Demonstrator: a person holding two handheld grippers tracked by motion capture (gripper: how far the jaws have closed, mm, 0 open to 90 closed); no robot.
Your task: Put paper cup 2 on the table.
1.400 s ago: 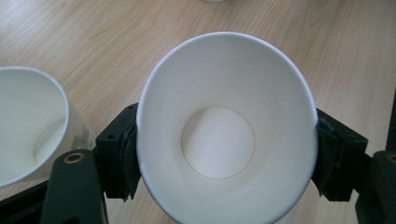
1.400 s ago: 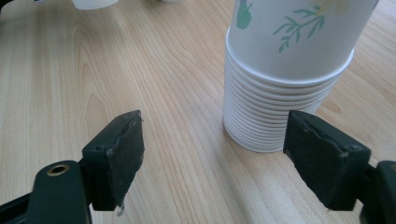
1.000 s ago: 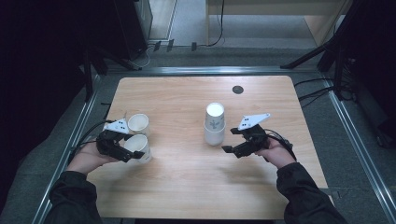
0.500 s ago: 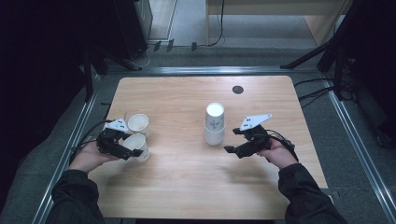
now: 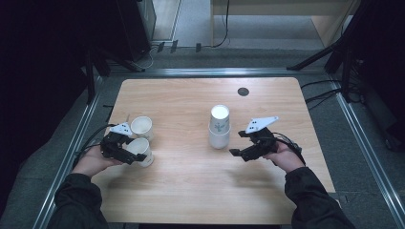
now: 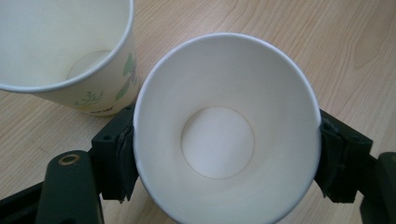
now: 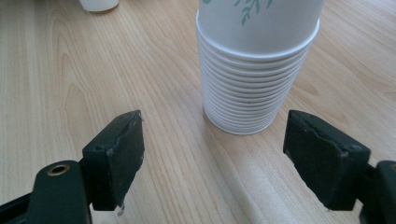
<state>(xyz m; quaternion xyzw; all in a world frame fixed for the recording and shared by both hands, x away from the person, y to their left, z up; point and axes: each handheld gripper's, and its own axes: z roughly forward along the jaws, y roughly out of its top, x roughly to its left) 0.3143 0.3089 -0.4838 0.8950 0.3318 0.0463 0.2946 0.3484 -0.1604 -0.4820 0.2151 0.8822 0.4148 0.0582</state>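
A white paper cup (image 6: 219, 140) stands upright on the table between the jaws of my left gripper (image 5: 134, 153). Both pads touch its sides, and the jaws have just been opening a little around it. A second open cup (image 5: 142, 126) with a green leaf print stands right behind it, almost touching. A tall stack of upside-down paper cups (image 5: 219, 126) stands at the table's middle. My right gripper (image 5: 239, 153) rests just to the right of the stack, open with nothing between its fingers. In the right gripper view the stack (image 7: 257, 60) stands ahead of the jaws.
The wooden table (image 5: 191, 191) has bare room in front and at the back. A small dark round spot (image 5: 243, 91) lies near its far edge. Metal rails run along the table's sides, and cables trail off to the right.
My left hand and its cup have shifted only slightly. The right hand and the stack have stayed where they were.
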